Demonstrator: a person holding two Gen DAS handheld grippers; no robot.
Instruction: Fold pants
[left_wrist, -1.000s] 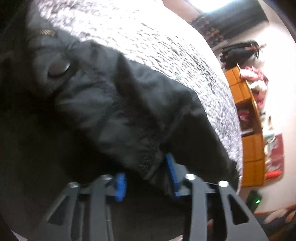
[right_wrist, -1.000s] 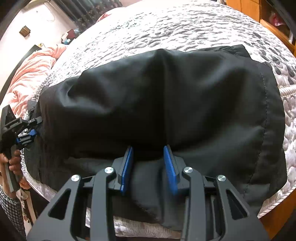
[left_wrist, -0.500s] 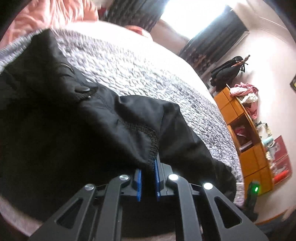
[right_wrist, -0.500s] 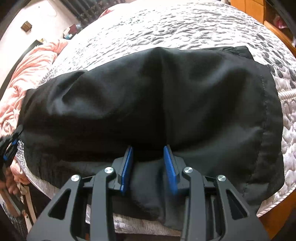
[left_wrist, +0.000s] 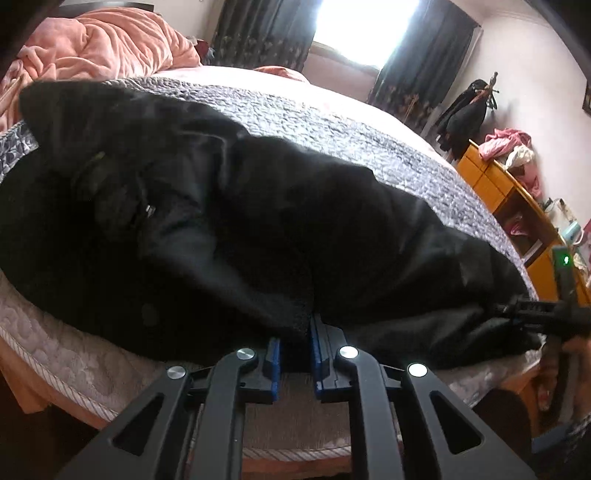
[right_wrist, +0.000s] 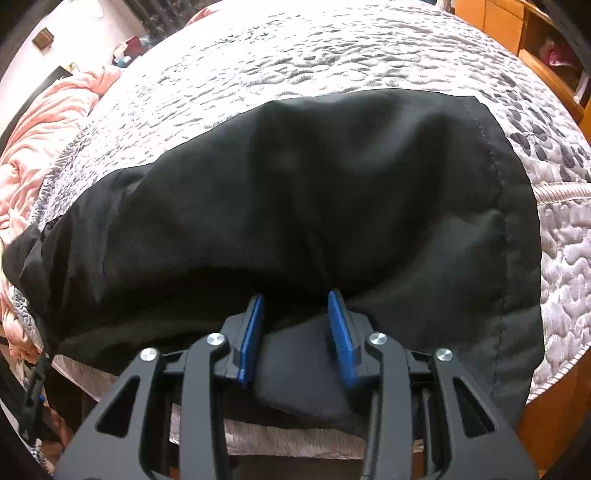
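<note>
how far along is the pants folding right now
Done: the black pants lie doubled lengthwise on the bed. In hand: the left hand-held gripper pinches the waist end; the right hand-held gripper's jaws have just been opening around the leg edge. Left: the crosswise folds.

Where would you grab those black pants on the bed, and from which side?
Take the black pants by the near edge that hangs over the bed rim, coming from this side. There the fabric is free and thin enough for a claw to pinch.
</note>
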